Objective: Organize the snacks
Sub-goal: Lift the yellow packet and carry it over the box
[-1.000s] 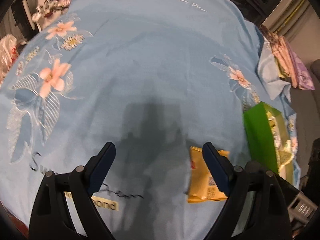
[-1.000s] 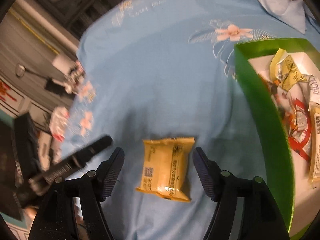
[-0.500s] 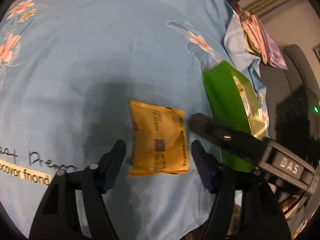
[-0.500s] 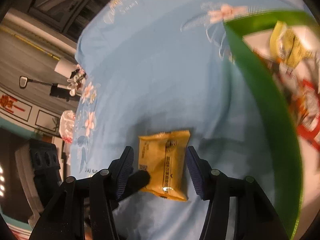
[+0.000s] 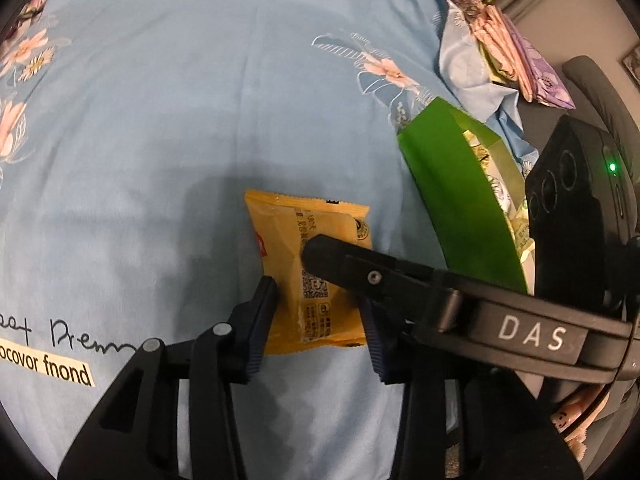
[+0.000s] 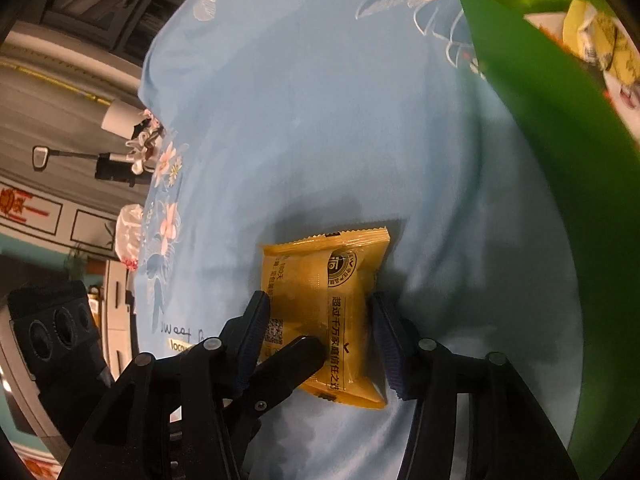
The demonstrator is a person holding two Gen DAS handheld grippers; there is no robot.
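Note:
A yellow snack packet [image 5: 310,264] lies flat on the light blue flowered cloth [image 5: 168,112]; it also shows in the right wrist view [image 6: 320,304]. My left gripper [image 5: 318,322] straddles its near end, jaws close to its sides. My right gripper [image 6: 324,338] straddles the same packet, pads at its sides. A finger of the right gripper crosses over the packet in the left wrist view, and a finger of the left gripper lies over it in the right wrist view. A green box [image 5: 452,196] with several snack packets stands to the right; it also shows in the right wrist view [image 6: 560,120].
Folded cloths and packets [image 5: 504,44] lie at the cloth's far right corner. A dark chair [image 5: 600,84] stands beyond the green box. Furniture and a wall [image 6: 60,140] lie past the cloth's left edge.
Both grippers have moved down and closer onto the yellow packet. Their jaws have narrowed around it. The packet lies in the same place.

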